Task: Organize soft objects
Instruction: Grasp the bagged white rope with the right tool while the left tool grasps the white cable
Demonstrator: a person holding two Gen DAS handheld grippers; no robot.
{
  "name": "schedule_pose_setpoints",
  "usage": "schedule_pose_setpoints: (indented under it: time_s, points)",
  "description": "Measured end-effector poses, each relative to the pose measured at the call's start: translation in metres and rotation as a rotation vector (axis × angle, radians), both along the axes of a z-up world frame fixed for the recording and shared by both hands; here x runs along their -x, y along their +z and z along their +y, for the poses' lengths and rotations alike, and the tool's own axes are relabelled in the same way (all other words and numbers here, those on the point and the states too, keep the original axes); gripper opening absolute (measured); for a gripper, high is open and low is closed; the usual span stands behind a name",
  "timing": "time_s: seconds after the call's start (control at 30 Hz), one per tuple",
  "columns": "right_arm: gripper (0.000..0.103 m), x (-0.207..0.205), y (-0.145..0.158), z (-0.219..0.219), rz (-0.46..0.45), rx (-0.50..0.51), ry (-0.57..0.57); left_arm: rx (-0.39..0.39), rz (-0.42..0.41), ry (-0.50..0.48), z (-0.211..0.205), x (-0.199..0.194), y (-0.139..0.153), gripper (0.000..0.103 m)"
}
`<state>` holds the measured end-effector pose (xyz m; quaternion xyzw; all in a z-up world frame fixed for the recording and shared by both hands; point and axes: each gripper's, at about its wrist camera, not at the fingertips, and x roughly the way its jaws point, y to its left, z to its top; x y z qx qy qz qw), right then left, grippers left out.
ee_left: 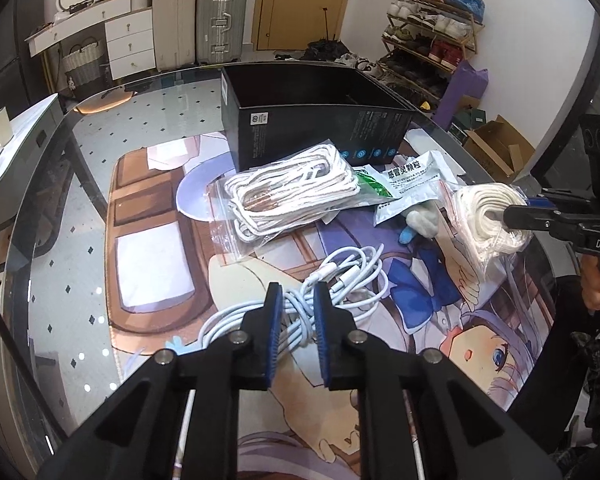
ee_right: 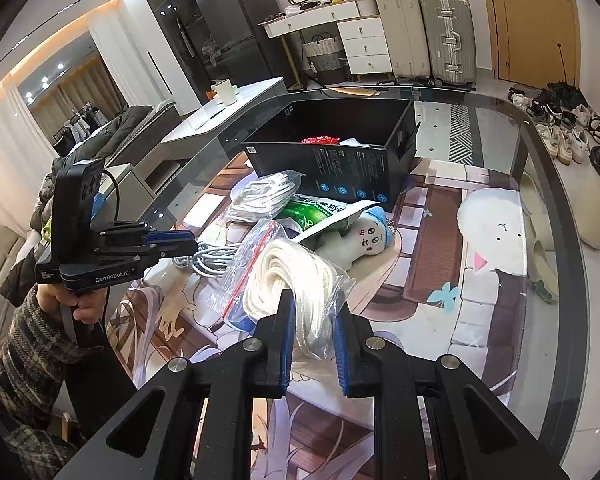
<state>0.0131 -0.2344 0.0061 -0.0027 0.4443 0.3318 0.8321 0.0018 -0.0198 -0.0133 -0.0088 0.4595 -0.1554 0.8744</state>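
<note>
From the left wrist camera, the left gripper [ee_left: 296, 300] points forward and down over the glass table [ee_left: 60, 208], its blue-padded fingers [ee_left: 274, 320] spread on either side of a bundle of white charging cables [ee_left: 340, 280] that lies between and just beyond the tips; whether the pads touch it, I cannot tell. Ahead lies one zip bag of white cord [ee_left: 292, 192], and beyond that a black cardboard box [ee_left: 312, 116] stands open. To the right, the right gripper [ee_left: 516, 216], marked "DAS", comes in sideways and pinches a second bag of white cord [ee_left: 488, 216]. Between the two bags lies a white sachet [ee_left: 408, 184] printed with Chinese characters.

From the right wrist camera, the right gripper [ee_right: 314, 316] reaches forward, its jaws pressed onto the bagged white cord [ee_right: 292, 276], which is lifted off the mat. Far left, a hand [ee_right: 68, 300] in a plaid sleeve holds the left gripper [ee_right: 180, 246], labelled "GenRobot.AI", level over the cables [ee_right: 208, 258]. Just ahead lie one small white plush toy with a blue cap [ee_right: 368, 236], a green-and-white sachet [ee_right: 320, 216] and the other cord bag [ee_right: 264, 196]. The box [ee_right: 340, 160] sits farther on, holding a red packet [ee_right: 320, 139].
</note>
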Motion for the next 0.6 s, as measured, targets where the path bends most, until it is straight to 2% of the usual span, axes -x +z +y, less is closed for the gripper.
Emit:
schedule_pose_setpoints:
  time_s: [0.03,0.07,0.33,0.6]
  points:
    - [0.017,0.000,0.000,0.000,0.000,0.000,0.000,-0.006,-0.003,-0.008,0.000,-0.001,0.002,0.040]
    - [0.017,0.000,0.000,0.000,0.000,0.000,0.000,-0.015,-0.005,-0.017,-0.001,-0.002,0.003,0.054]
    - [0.017,-0.002,0.000,-0.002,-0.001,-0.006,-0.006,-0.134,0.022,-0.174,-0.011,-0.007,0.002,0.056]
    - [0.017,-0.005,0.005,-0.010,-0.009,-0.016,-0.026,-0.188,0.063,-0.233,-0.019,-0.015,-0.012,0.062]
